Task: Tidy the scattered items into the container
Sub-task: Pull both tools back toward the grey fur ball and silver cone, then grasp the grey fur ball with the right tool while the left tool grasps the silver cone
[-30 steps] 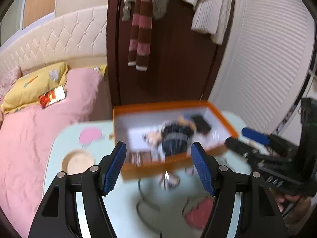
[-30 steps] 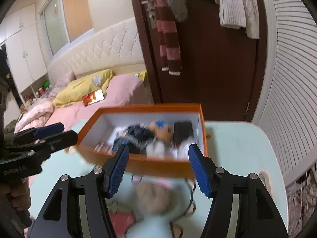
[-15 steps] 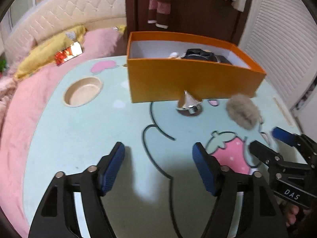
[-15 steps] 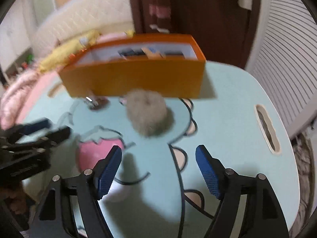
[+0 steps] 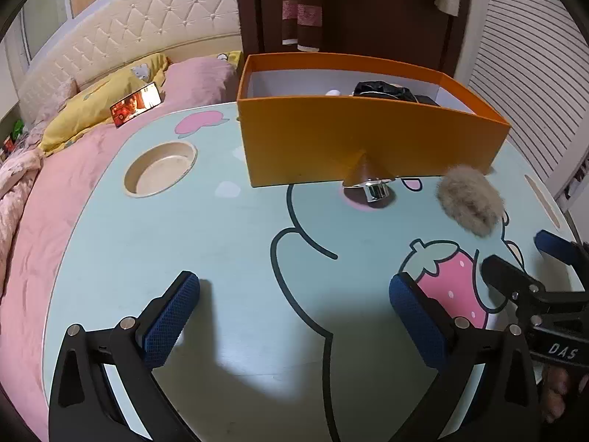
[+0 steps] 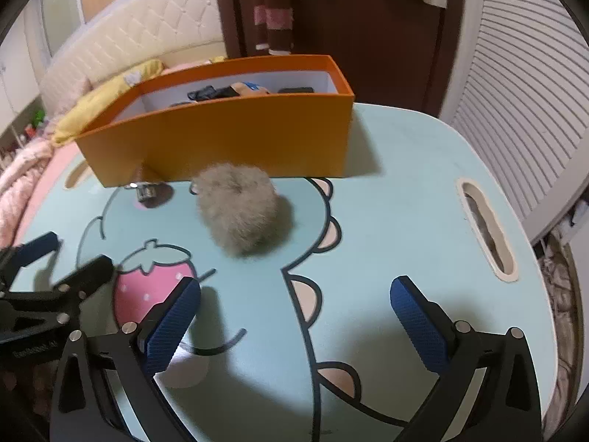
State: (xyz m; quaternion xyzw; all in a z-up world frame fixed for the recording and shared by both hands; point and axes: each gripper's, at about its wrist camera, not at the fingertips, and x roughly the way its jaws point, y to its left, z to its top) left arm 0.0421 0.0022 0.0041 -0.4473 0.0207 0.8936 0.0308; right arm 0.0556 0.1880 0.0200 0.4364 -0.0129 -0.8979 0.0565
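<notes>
Nearest you, your left gripper (image 5: 294, 316) hangs over the pale blue worktop (image 5: 228, 250) with its jaws spread wide and nothing between them; they have just been opening. Your right gripper (image 6: 294, 316) does the same just to the right, jaws wide apart over the cartoon print, empty, and also just opened. Each gripper shows at the edge of the other's view, so they sit side by side and close together. A little farther out, the grey fluffy pompom (image 6: 241, 213) lies loose on the worktop beyond the strawberry drawing (image 6: 151, 283), ahead of your right gripper. To its left, a small cone-shaped item with a shiny metal base (image 5: 370, 182) rests right against the near wall of the orange box (image 5: 368, 140). The box stands at the far side of the worktop, with dark items already lying inside. Beyond the worktop on the left is a bed with pink bedding (image 5: 55, 184).
</notes>
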